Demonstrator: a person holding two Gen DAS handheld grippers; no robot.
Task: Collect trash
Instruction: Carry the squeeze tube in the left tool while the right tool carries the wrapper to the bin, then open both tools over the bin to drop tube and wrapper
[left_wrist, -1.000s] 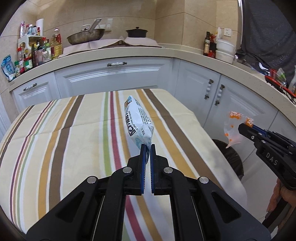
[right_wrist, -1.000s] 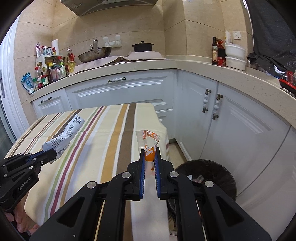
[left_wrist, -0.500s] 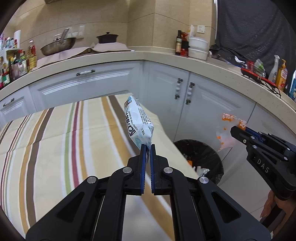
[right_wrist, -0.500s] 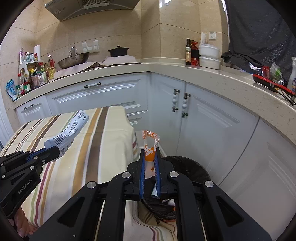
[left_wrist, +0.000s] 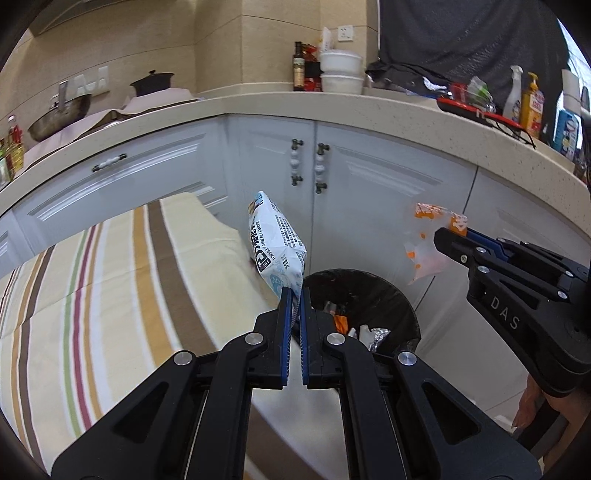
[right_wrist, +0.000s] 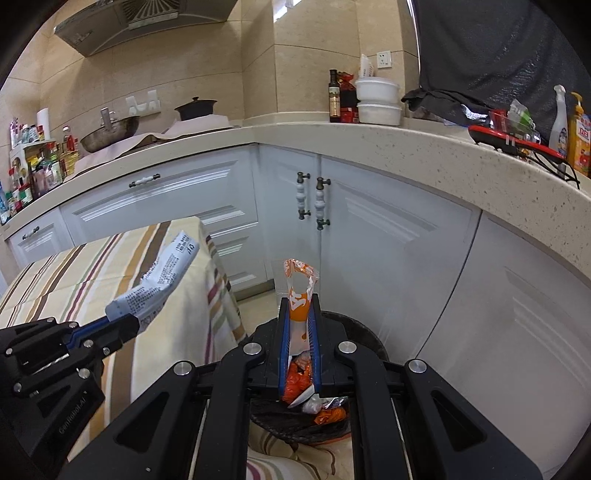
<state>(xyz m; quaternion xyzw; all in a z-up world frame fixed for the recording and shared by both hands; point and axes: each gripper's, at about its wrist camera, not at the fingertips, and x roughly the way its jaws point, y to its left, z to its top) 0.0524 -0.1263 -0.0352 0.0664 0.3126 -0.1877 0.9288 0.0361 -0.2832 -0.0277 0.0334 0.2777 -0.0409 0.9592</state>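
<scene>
My left gripper (left_wrist: 294, 295) is shut on a white and blue printed snack bag (left_wrist: 275, 245), held upright past the table's edge, near the black trash bin (left_wrist: 364, 291). It also shows in the right wrist view (right_wrist: 125, 323) with the snack bag (right_wrist: 162, 275). My right gripper (right_wrist: 300, 306) is shut on a clear and orange wrapper (right_wrist: 300, 291), held above the trash bin (right_wrist: 364, 334). In the left wrist view the right gripper (left_wrist: 452, 236) holds the wrapper (left_wrist: 430, 240) to the right of the bin. The bin holds several pieces of trash.
A table with a striped cloth (left_wrist: 110, 280) stands to the left of the bin. White cabinets (right_wrist: 369, 229) under a speckled counter (right_wrist: 406, 147) stand behind it. Bottles, bowls and a wok sit on the counter.
Both grippers have swung right, off the table toward the trash bin, each keeping its wrapper. The bin is now close below both grippers.
</scene>
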